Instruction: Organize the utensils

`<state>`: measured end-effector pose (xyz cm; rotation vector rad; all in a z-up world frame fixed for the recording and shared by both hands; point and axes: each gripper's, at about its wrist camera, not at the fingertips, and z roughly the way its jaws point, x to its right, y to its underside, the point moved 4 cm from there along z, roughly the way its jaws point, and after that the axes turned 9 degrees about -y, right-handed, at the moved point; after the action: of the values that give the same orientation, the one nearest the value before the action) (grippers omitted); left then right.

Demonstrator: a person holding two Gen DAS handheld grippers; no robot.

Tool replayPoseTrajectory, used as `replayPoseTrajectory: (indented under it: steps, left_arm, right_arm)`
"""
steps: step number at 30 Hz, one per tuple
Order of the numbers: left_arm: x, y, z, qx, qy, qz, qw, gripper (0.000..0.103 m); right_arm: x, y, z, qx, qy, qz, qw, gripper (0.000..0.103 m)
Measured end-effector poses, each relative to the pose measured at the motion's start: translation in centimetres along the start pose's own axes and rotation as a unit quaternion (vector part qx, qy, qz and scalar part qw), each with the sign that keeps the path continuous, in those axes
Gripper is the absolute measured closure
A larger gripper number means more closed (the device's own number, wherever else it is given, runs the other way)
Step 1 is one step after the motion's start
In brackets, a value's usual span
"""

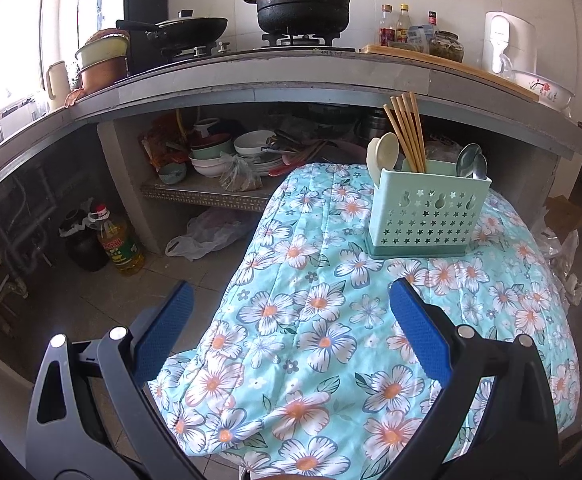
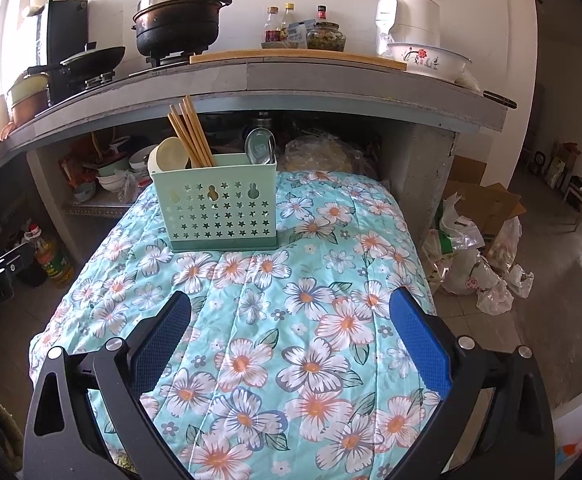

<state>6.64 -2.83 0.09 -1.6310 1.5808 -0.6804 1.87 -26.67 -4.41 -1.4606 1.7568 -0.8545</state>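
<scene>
A mint-green perforated utensil holder point(image 1: 425, 216) point(image 2: 217, 210) stands upright on a table covered by a floral cloth point(image 1: 331, 340) point(image 2: 291, 320). In it are wooden chopsticks point(image 1: 407, 132) point(image 2: 191, 132), a cream plastic spoon point(image 1: 383, 152) point(image 2: 171, 156) on the left and metal spoons point(image 1: 473, 160) point(image 2: 261, 144) on the right. My left gripper point(image 1: 291, 308) is open and empty, near the table's front left. My right gripper point(image 2: 291, 312) is open and empty over the cloth, well short of the holder.
A concrete counter point(image 2: 291, 76) behind the table carries a stove with a black pot point(image 1: 303, 0), a pan, bottles, a rice cooker point(image 2: 407, 20) and a basin. A shelf beneath holds bowls point(image 1: 227, 152). An oil bottle point(image 1: 119, 240) and plastic bags point(image 2: 471, 264) lie on the floor.
</scene>
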Motion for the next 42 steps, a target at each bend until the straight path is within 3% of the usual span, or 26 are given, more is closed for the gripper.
replayPoseTrajectory:
  steps: [15, 42]
  left_arm:
    - [0.7, -0.2, -0.9, 0.021, 0.007, 0.016, 0.9996, 0.008]
    - [0.9, -0.2, -1.0, 0.022, 0.009, 0.020, 0.9995, 0.008]
  right_arm:
    - [-0.2, -0.1, -0.2, 0.003, -0.001, -0.005, 1.000, 0.006]
    - [-0.5, -0.2, -0.3, 0.004, -0.007, -0.009, 1.000, 0.006]
